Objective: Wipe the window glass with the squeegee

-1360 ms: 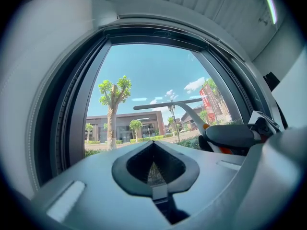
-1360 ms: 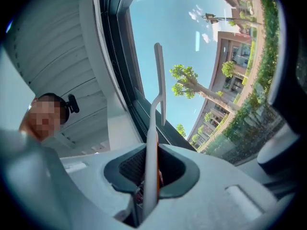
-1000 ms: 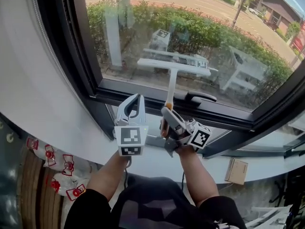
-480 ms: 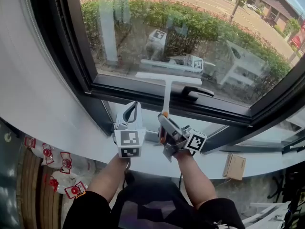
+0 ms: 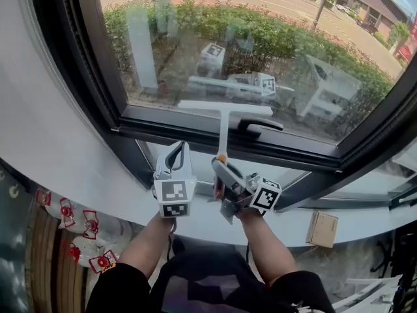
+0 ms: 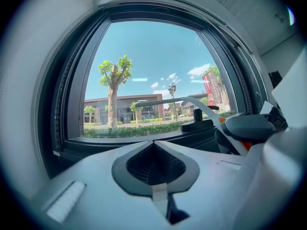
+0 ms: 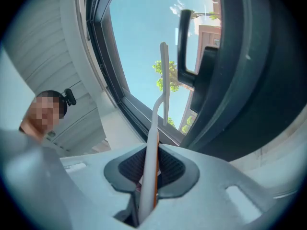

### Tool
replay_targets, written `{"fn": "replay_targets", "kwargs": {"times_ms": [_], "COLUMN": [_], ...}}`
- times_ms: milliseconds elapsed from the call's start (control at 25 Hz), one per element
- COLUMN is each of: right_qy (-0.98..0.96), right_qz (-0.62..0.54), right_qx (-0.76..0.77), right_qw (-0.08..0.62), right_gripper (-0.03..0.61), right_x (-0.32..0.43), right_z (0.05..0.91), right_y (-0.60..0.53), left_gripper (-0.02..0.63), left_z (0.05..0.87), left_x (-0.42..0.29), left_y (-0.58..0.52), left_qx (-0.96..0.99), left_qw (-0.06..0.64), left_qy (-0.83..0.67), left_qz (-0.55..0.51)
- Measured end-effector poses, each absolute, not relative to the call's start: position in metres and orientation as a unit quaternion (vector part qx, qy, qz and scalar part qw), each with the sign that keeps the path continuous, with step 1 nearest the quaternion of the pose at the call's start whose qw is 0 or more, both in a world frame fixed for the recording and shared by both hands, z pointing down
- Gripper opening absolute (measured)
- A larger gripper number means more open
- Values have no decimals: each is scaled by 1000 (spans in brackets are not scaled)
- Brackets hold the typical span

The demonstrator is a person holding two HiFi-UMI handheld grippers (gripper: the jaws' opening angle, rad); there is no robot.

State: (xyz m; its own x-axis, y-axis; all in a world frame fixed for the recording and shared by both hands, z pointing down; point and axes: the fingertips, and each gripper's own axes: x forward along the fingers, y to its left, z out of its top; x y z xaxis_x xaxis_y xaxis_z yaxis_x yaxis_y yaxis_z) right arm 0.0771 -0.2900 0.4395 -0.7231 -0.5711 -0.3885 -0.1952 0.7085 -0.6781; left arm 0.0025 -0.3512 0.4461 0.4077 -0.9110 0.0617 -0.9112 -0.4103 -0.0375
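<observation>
squeegee (image 5: 223,128) | blade low on window glass (image 5: 273,38) | right tongs (image 5: 220,169) pinching it | left tongs (image 5: 176,154) pressed together

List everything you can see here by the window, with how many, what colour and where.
window glass: one pane, clear, top of the head view
window frame: one, dark, around the pane
window handle: one, black, on the lower frame
squeegee: one, white with an orange handle part, blade at the pane's lower edge
sill: one, whitish, below the frame
hedge: one row, green, outside
cardboard box: one, brown, lower right
packages: several, red and white, lower left
left hand-held gripper: one, grey, shut and empty, beside the squeegee
right hand-held gripper: one, grey, shut on the squeegee's handle
forearms: two, bottom centre
</observation>
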Motion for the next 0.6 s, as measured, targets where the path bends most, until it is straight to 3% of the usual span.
{"fn": "replay_targets", "kwargs": {"times_ms": [600], "right_qy": [903], "right_qz": [-185], "right_qx": [-188], "right_qw": [339], "right_gripper": [48], "right_x": [211], "right_z": [293], "right_y": [-269], "left_gripper": [18], "left_z": [324], "left_x": [105], "left_y": [-328], "left_qx": [844], "left_qw": [-110], "left_qy": [-525], "left_qz": [-24]}}
